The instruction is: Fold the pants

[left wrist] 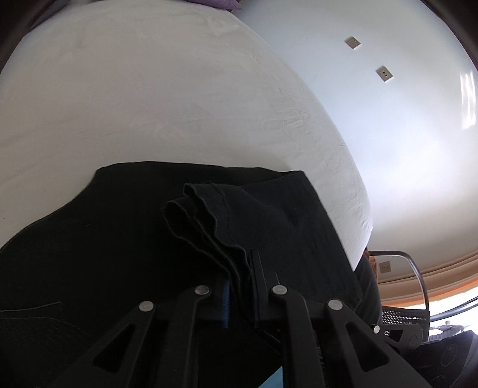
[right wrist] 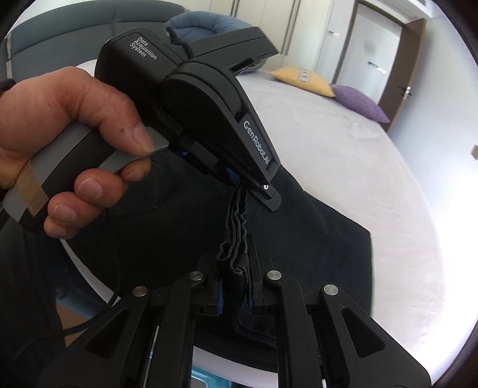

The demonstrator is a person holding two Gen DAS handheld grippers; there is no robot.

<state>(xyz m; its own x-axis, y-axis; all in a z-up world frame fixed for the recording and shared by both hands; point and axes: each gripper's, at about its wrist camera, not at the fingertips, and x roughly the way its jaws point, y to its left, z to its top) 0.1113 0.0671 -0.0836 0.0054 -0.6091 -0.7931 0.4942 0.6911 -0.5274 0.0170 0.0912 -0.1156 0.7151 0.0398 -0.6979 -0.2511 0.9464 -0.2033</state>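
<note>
Black pants (left wrist: 119,238) lie spread on a white bed (left wrist: 149,89). Their hem layers (left wrist: 203,215) rise in folds into my left gripper (left wrist: 239,286), which is shut on them. In the right wrist view the same pants (right wrist: 313,238) cover the near part of the bed (right wrist: 343,167). My right gripper (right wrist: 234,280) is shut on a bunched strip of the hem. Just beyond it, a person's hand (right wrist: 59,119) holds the left gripper (right wrist: 248,191), which pinches the same strip a little further along. The two grippers are close together, with the fabric taut between them.
A yellow pillow (right wrist: 304,79), a purple pillow (right wrist: 361,104) and a blue one (right wrist: 209,24) lie at the head of the bed by a grey headboard (right wrist: 59,29). A doorway (right wrist: 376,44) is at the back right. A mesh chair (left wrist: 412,316) stands past the bed's edge.
</note>
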